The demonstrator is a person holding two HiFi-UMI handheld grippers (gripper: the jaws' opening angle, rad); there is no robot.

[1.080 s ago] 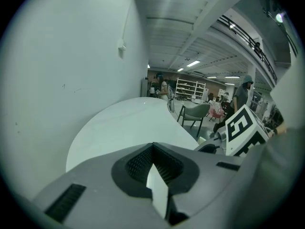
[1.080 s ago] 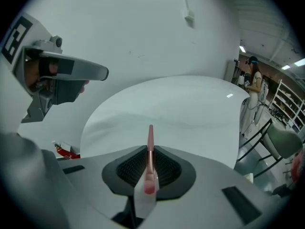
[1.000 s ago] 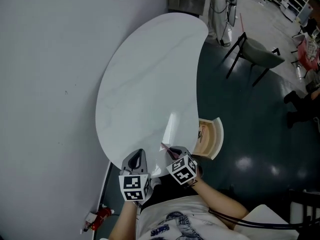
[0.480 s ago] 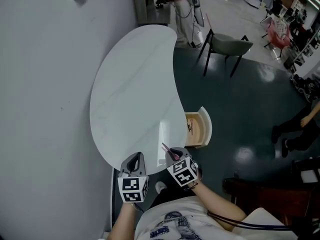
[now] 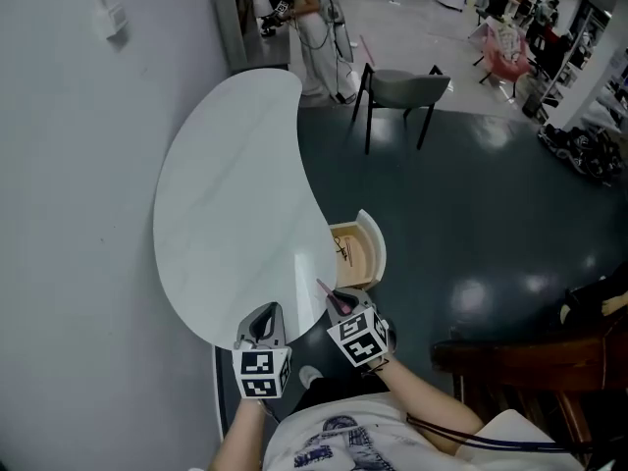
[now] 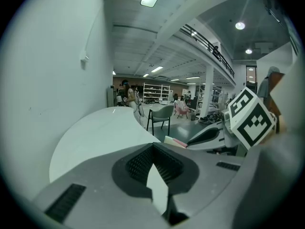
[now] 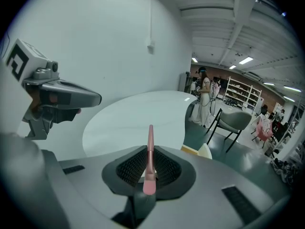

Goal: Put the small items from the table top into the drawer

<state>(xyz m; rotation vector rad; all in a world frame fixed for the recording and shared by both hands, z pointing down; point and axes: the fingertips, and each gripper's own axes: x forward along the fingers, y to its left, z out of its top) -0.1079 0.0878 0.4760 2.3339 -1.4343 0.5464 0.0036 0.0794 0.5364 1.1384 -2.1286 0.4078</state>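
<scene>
My right gripper (image 5: 337, 300) is shut on a thin pink pen (image 5: 325, 290), which sticks out forward past the jaws; the pen (image 7: 150, 151) stands upright between the pads in the right gripper view. Both grippers hover at the near end of the white curved table (image 5: 231, 194). My left gripper (image 5: 264, 322) is beside it on the left, its jaws together with nothing in them (image 6: 153, 147). The wooden drawer (image 5: 355, 253) stands open at the table's right edge, ahead of the right gripper, with a small dark item inside.
A grey wall (image 5: 69, 214) runs along the table's left side. A grey chair (image 5: 397, 91) and a standing person (image 5: 314, 13) are at the table's far end. Dark floor lies to the right, with dark furniture (image 5: 530, 361) at the lower right.
Both grippers have drawn back from over the table top to its near edge, the pink pen still held. The view has swung, so table and drawer sit further left.
</scene>
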